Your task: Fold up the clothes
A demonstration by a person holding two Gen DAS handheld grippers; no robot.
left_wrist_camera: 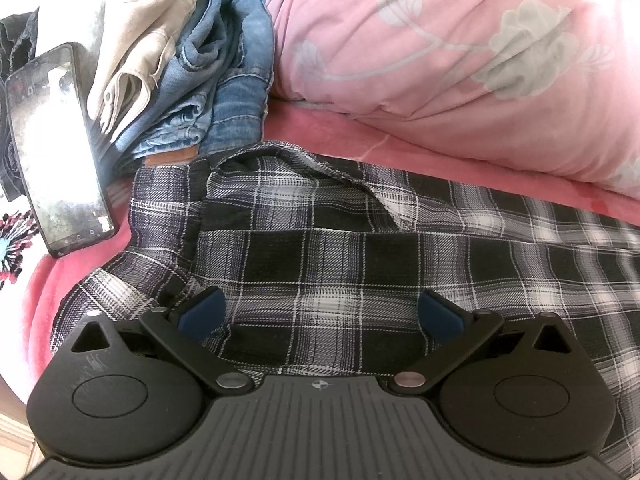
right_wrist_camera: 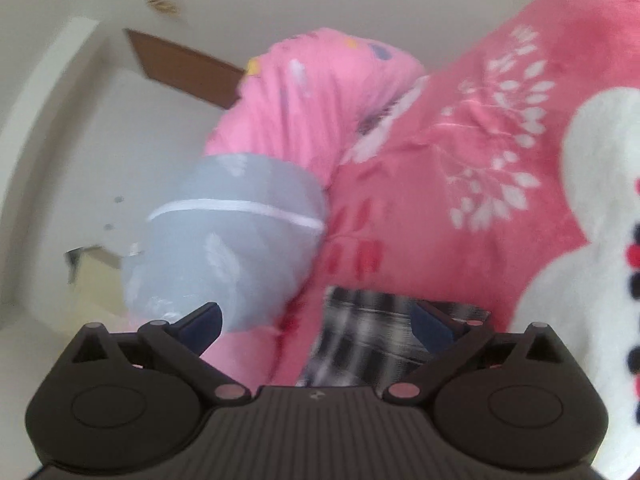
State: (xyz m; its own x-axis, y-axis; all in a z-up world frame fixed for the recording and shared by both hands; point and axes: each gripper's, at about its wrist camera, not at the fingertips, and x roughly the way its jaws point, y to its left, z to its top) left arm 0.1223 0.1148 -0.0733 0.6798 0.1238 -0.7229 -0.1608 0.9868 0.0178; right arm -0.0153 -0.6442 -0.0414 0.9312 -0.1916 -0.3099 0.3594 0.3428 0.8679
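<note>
A black, grey and white plaid shirt (left_wrist_camera: 360,240) lies spread on the pink blanket (left_wrist_camera: 320,128), its collar end toward the far left. My left gripper (left_wrist_camera: 320,312) hovers just over the shirt's near part, fingers wide open with nothing between them. In the right wrist view, which is blurred, a corner of the plaid shirt (right_wrist_camera: 368,332) shows low in the frame between the fingers of my right gripper (right_wrist_camera: 320,320). That gripper is open, its fingers spread wide above the cloth.
A heap of blue jeans (left_wrist_camera: 224,92) and a beige garment (left_wrist_camera: 148,20) sits at the back left, with a phone (left_wrist_camera: 56,148) leaning beside it. A pink flowered pillow (left_wrist_camera: 460,60) lies behind the shirt. Another pink and grey pillow (right_wrist_camera: 248,208) rests against a white wall (right_wrist_camera: 80,140).
</note>
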